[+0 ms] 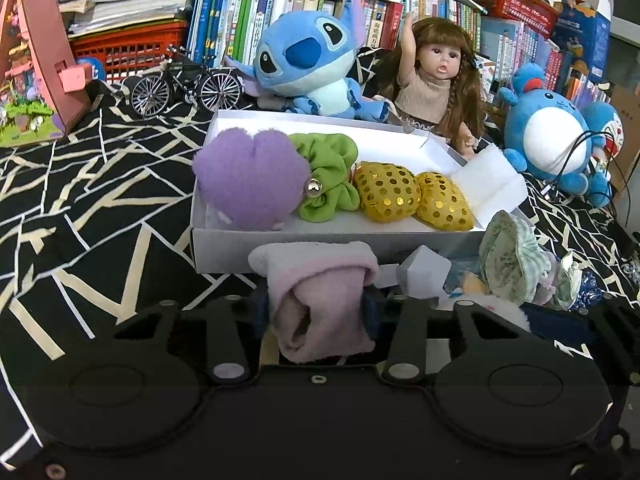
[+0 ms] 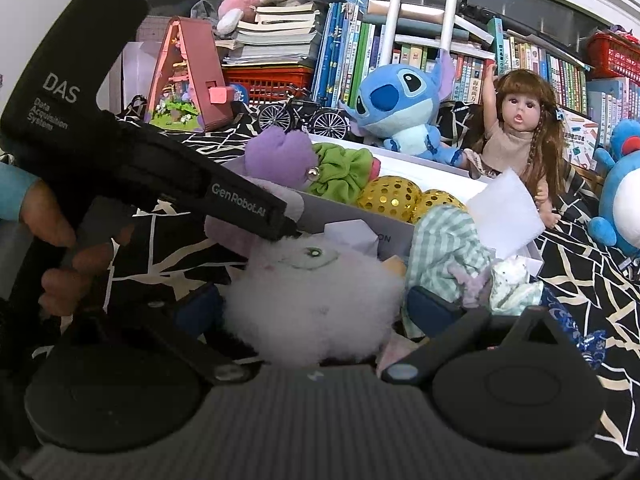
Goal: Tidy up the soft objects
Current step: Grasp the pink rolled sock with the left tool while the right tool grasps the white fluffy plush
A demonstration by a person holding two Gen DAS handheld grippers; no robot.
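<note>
My left gripper [image 1: 318,304] is shut on a pale pink fleece piece [image 1: 320,300], held just in front of the white box [image 1: 320,248]. The box holds a purple plush [image 1: 248,176], a green scrunchie [image 1: 328,176] and two gold sequin cushions [image 1: 386,190]. My right gripper [image 2: 316,304] is shut on a white fluffy plush [image 2: 316,300] with a green eye, near the box's front wall [image 2: 392,232]. A green checked cloth toy [image 2: 448,256] lies beside it, also seen in the left wrist view [image 1: 508,256]. The left gripper's body [image 2: 132,160] crosses the right wrist view.
A Stitch plush [image 1: 308,64], a doll [image 1: 432,84] and a blue round plush [image 1: 548,132] stand behind the box. A model bicycle [image 1: 184,84], a pink toy house [image 1: 36,68], red baskets and bookshelves are at the back. A black patterned cloth [image 1: 100,200] covers the surface.
</note>
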